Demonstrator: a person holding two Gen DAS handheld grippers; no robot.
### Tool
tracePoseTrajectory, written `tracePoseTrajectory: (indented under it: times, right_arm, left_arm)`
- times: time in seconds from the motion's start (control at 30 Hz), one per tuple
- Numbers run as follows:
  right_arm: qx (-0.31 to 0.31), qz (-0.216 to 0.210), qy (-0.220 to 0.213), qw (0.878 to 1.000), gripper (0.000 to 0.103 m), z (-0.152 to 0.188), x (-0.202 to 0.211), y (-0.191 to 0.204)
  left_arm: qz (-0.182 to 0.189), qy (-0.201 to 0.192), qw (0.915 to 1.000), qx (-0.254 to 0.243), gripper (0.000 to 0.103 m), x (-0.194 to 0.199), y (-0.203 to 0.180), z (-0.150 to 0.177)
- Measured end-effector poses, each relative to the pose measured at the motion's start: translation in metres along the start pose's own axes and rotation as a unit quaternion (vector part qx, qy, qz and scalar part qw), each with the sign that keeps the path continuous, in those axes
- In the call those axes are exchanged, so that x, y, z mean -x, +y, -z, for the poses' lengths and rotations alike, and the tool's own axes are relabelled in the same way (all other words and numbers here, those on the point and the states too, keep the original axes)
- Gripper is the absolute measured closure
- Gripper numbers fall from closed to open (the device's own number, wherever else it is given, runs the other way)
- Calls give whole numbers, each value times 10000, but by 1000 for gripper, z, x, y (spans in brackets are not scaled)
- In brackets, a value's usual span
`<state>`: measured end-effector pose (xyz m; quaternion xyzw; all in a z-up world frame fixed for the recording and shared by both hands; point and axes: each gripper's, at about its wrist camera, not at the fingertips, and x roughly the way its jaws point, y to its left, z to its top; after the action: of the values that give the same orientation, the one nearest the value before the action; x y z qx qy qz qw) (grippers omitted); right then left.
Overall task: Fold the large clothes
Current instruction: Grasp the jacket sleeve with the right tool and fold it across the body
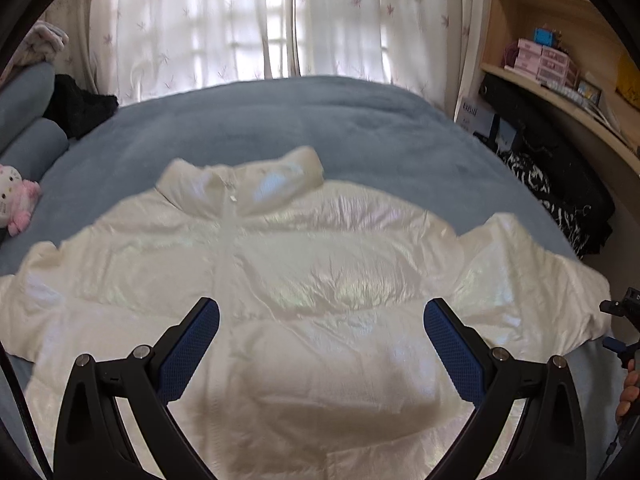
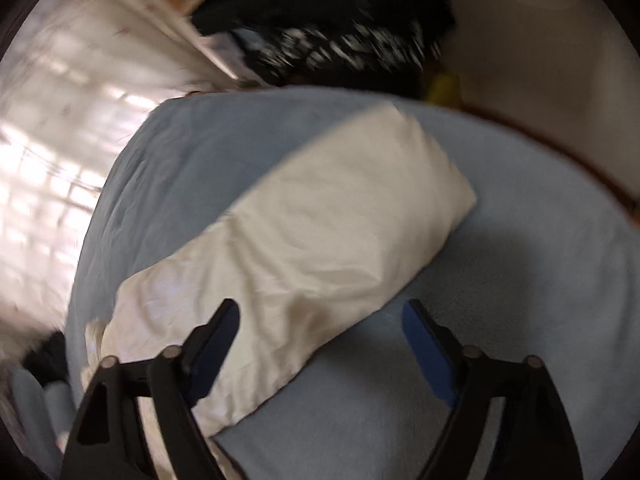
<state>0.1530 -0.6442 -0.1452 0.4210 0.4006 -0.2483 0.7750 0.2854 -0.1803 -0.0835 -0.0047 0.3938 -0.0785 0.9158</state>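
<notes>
While the glossy white puffer jacket (image 1: pixel 304 280) lies flat, its sleeve (image 2: pixel 304 248) runs diagonally ahead of my right gripper (image 2: pixel 320 344); both jaws apart, empty.

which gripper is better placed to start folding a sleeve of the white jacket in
Right, probably. The right gripper is open above the jacket's sleeve, one finger already over it. The left gripper, also open, faces the jacket's chest, away from either sleeve.

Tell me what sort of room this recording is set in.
Most likely a home bedroom: a bed under a blue-grey plush blanket with a shiny white puffer jacket spread on it, sheer white curtains with a leaf print over a window, and a light wooden bookshelf.
</notes>
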Motion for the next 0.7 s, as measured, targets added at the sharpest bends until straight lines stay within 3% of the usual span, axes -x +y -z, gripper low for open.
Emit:
tracePoseTrajectory:
  times: [0.17,0.2,0.23,0.27,0.33,0.37,0.5,0.57,0.63,0.7]
  right_arm:
    - [-551,-449,263,9971,25,-2,-32,-12]
    - [-590,-448,240,9970,30,-1,-36,-13]
    - [-606,-454,209,9969,49,-1,-38,-13]
    - [-607,-446,208,9969,57,-2,-40,-12]
    - [-553,-495,177,9971,85,-4,-40,-10]
    - [-460,-525,68,9975,91,-6,-36,-7]
    - [451,-382,-726,9956,97,-4,11,38]
    - [972,-481,-1103,9880,97,2,40,69]
    - [1646,-667,-1464,9731,97,17,73,108]
    - [2486,-904,-1743,9485,97,44,103,158]
  left_arm:
    - [-50,151,9999,4,4,-27,-4,11]
    - [-93,198,9998,3,4,-30,-5,11]
    - [-62,237,9997,12,4,-32,-5,11]
    - [2,285,9996,28,4,-33,-5,11]
    - [50,335,9994,59,7,-34,-4,10]
    - [77,362,9993,86,13,-33,-2,8]
    - [183,554,9982,151,28,-29,8,1]
    - [121,512,9985,175,29,-20,18,-4]
    - [46,419,9988,247,29,-10,30,-9]
    - [8,311,9988,379,44,2,47,-15]
